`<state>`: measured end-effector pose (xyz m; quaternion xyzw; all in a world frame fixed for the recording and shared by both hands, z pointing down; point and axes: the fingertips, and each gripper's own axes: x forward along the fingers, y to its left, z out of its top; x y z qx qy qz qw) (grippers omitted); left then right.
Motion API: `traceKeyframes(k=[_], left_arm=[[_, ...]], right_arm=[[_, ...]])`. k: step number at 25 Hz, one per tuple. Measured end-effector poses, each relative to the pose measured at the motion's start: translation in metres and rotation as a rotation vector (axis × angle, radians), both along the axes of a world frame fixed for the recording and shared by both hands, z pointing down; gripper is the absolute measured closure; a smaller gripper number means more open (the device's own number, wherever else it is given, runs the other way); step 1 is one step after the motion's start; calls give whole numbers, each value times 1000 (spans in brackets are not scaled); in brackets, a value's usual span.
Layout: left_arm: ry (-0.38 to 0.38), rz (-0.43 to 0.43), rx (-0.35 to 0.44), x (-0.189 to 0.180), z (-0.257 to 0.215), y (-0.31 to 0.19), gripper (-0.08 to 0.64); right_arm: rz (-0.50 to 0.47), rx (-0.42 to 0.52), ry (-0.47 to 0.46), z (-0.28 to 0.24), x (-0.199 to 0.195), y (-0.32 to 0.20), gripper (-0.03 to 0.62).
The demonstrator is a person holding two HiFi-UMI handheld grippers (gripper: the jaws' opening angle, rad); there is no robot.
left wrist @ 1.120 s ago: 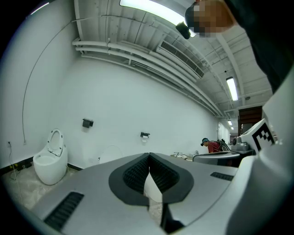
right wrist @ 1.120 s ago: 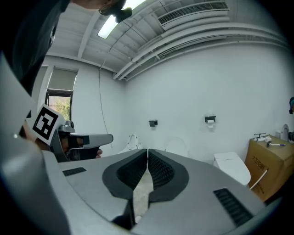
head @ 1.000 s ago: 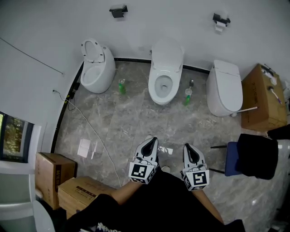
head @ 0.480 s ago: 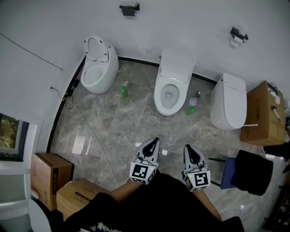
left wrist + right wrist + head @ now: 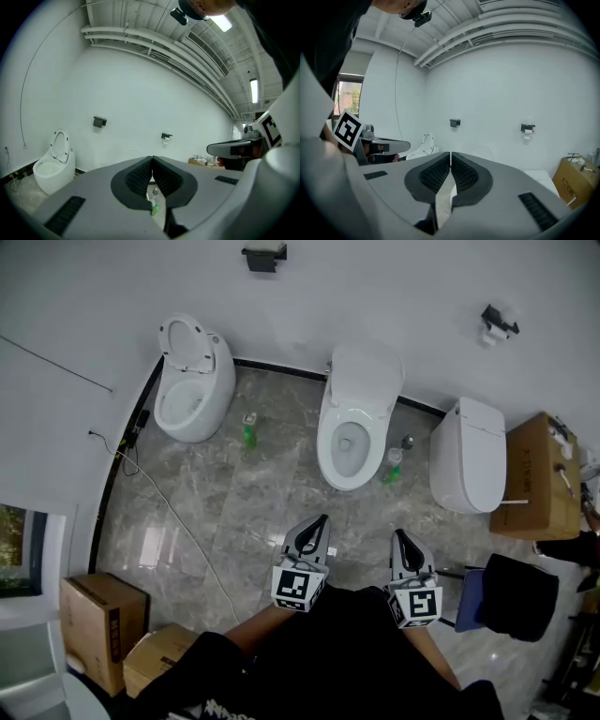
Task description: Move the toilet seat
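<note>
The left tool [image 5: 320,521] and right tool [image 5: 402,538] both have their jaws pressed together, holding nothing. The toilet seat [image 5: 328,446] rests on the middle toilet [image 5: 349,479], well apart from both tools.

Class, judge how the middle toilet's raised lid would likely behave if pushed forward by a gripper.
The lid looks like rigid moulded plastic, so it would probably swing as one stiff piece. It stands raised at the back of the bowl, so a push would likely pivot it down, perhaps quickly. Its smooth glossy surface may prove slippery.
</note>
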<state>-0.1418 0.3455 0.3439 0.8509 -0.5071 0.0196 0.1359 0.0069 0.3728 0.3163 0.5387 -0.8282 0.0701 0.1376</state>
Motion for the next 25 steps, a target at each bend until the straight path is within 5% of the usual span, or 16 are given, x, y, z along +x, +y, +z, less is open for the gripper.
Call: traceKeyframes(k=[12,19,25], left_arm=[[-17,31,-63,-11,29,-67,545],[12,-126,-89,-22,48,-128,545],[-40,-132,-178,8,96,-195,545]], right_arm=[[73,-93,-47,39,19,-64,560],[59,-131,-125,62,43,-135,560],[46,-213,-94,125,83,-217,560]])
